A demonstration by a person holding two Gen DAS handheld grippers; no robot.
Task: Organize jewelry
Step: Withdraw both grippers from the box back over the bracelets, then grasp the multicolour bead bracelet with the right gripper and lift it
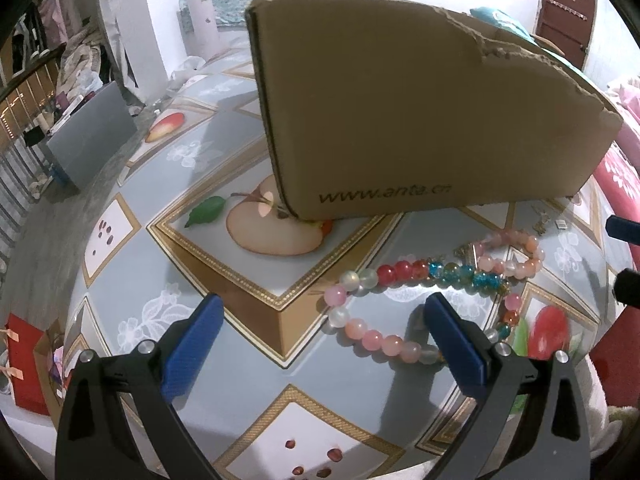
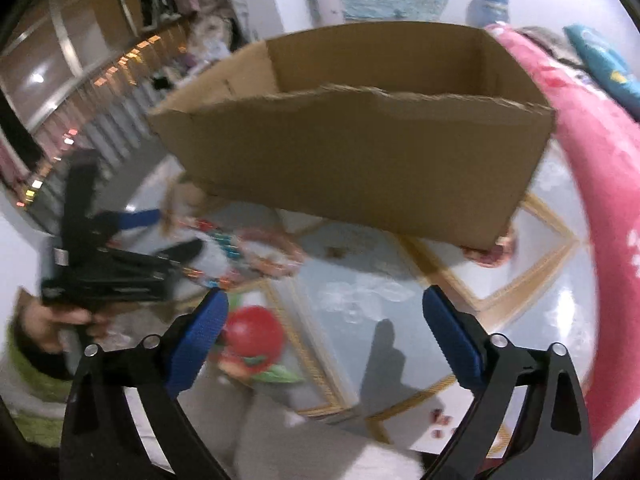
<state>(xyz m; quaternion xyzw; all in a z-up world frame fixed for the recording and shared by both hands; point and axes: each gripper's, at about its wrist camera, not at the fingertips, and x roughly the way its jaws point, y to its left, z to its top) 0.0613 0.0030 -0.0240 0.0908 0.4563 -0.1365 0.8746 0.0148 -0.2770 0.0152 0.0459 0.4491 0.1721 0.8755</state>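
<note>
A long string of large beads [image 1: 394, 272], pink, white, red and blue, lies looped on the fruit-patterned tablecloth [image 1: 248, 344]. A smaller pink bead bracelet [image 1: 516, 258] lies just behind it. My left gripper [image 1: 324, 312] hovers open over the near part of the loop, its right finger [image 1: 456, 344] covering a few beads, pads touching nothing. An open cardboard box [image 1: 420, 112] stands behind the beads. The right wrist view is blurred: my right gripper [image 2: 324, 312] is open and empty over bare cloth before the box [image 2: 360, 160]. The left gripper [image 2: 168, 232] and beads [image 2: 240, 256] show at its left.
Small metal pieces [image 1: 540, 226] lie by the box's near right corner. A red and pink quilt [image 2: 600, 184] borders the table on the right. A hand [image 2: 60, 316] holds the left gripper. The floor, a grey board [image 1: 92, 140] and red bags [image 1: 24, 360] lie off the table's left.
</note>
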